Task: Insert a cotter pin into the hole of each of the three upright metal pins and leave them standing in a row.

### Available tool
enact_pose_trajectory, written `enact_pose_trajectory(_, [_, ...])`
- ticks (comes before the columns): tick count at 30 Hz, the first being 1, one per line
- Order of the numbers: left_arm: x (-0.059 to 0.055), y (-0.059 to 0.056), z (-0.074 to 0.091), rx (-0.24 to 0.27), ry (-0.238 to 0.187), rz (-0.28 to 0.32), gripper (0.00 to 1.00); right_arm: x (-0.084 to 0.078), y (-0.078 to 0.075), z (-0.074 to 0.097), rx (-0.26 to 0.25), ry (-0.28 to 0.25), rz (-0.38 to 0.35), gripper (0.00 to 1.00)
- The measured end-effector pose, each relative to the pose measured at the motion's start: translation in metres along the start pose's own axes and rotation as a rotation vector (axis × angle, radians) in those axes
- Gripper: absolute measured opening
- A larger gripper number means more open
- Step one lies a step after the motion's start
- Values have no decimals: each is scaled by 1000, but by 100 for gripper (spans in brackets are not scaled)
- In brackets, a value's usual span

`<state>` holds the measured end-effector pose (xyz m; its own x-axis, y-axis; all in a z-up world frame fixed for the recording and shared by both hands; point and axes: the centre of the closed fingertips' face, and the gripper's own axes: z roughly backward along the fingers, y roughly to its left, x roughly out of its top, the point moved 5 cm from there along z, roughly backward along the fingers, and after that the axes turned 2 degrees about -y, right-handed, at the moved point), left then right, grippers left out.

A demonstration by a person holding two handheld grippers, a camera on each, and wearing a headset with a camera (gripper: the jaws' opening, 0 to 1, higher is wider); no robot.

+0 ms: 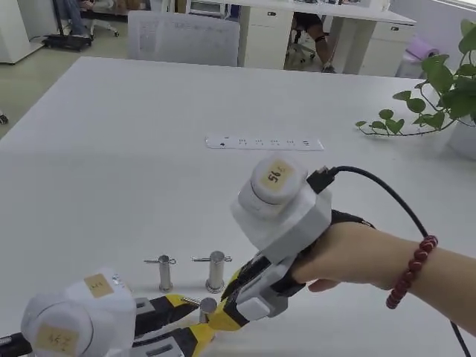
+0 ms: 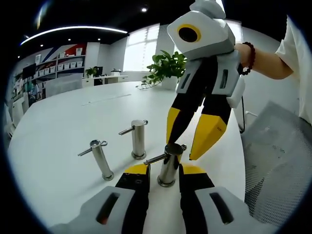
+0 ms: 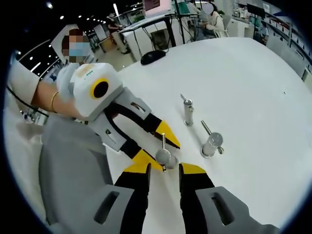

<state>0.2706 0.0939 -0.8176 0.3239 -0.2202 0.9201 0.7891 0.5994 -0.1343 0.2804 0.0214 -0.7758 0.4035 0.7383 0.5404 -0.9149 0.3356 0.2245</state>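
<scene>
Three upright metal pins stand on the white table point(image 1: 111, 163). The far two pins point(image 1: 165, 273) point(image 1: 216, 271) each carry a cotter pin through the top. The near pin point(image 1: 207, 305) point(image 2: 169, 165) also has a cotter pin point(image 2: 155, 158) through its hole. My left gripper point(image 2: 165, 171) point(image 1: 186, 318) is open, its yellow tips either side of the near pin's base. My right gripper point(image 3: 165, 170) point(image 2: 187, 146) point(image 1: 223, 301) is open, tips pointing down beside the pin's head, with the pin point(image 3: 164, 156) just past them.
A white power strip point(image 1: 264, 143) lies mid-table. A potted plant point(image 1: 446, 89) stands at the right edge. A grey chair point(image 1: 182, 37) and desks lie beyond the far edge. Another grey mesh chair point(image 2: 278, 161) stands beside the table.
</scene>
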Motion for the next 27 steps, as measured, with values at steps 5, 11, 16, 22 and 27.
enact_pose_trajectory(5, [-2, 0, 6, 0, 5, 8, 29, 2, 1, 0, -8, -30, 9, 29])
enact_pose_trajectory(11, [-3, -2, 17, 5, 2, 22, 35, 6, 4, 0, -17, -78, 34, 31])
enact_pose_trajectory(16, [-1, -1, 25, 9, -15, 33, 41, 7, 5, -1, -34, -101, 48, 32])
enact_pose_trajectory(22, [2, -6, 34, -8, -34, 32, 49, 9, 7, -2, -33, -133, 49, 32])
enact_pose_trajectory(27, [3, -6, 38, -6, -46, 41, 55, 10, 8, -4, -33, -139, 53, 32])
